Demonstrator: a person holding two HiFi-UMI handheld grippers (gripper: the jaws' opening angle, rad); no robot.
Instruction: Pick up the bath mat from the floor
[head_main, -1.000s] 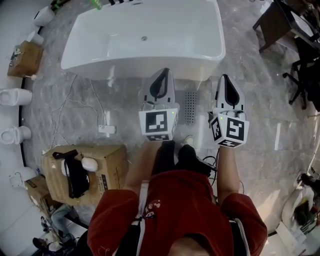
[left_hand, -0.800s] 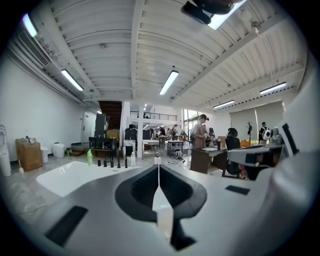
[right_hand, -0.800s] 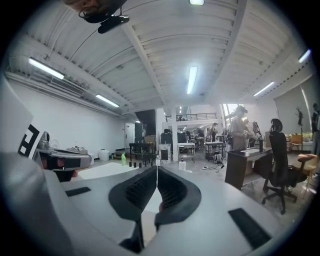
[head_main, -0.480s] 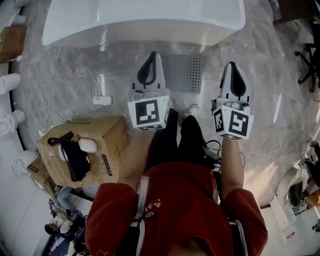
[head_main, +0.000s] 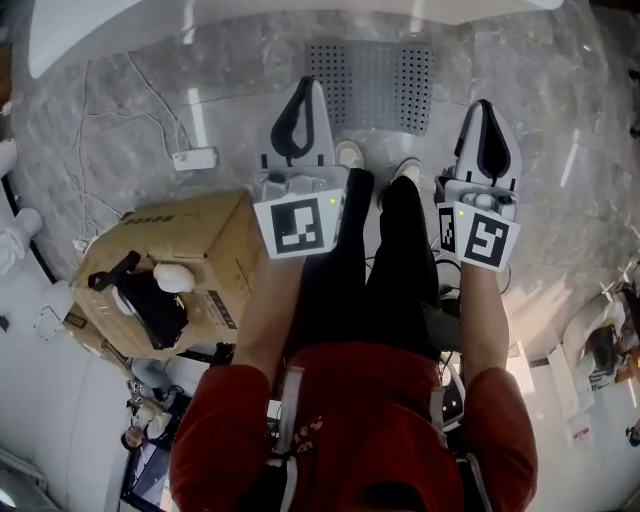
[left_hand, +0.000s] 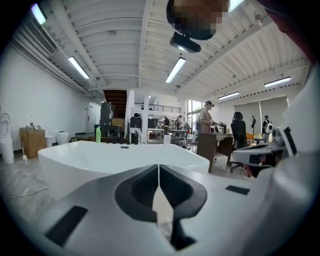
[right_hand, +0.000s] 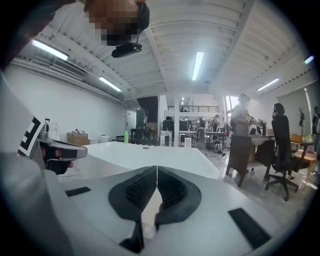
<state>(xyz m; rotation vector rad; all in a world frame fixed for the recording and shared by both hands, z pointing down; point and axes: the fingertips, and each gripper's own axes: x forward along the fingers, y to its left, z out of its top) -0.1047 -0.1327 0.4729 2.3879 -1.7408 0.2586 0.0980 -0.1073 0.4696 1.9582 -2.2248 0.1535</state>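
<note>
Bath mat (head_main: 370, 85) lies flat on the grey floor (head_main: 560, 120), right in front of the white bathtub (head_main: 100, 30) and just ahead of the person's shoes (head_main: 350, 155). It is a grey rectangle covered in small holes. Left gripper (head_main: 304, 92) is held up over the mat's left edge, with its fingers (left_hand: 136, 192) pressed fully together and nothing between them. Right gripper (head_main: 483, 110) is off the mat's right side, also closed tight and empty. Both gripper views look level across the tub into the room, so neither points at the mat yet. A cardboard box (head_main: 190, 255) and a loose cable (head_main: 110, 130) sit to the left, clear of the mat. The mat is probably soft rubber or plastic, hard to be sure from this height. It should be light and floppy, so it will sag and fold when lifted, and may cling to the smooth floor. Best hold looks like the near edge or the two near corners, one per gripper, with the fingers opened first and a lip peeled up to pinch.
</note>
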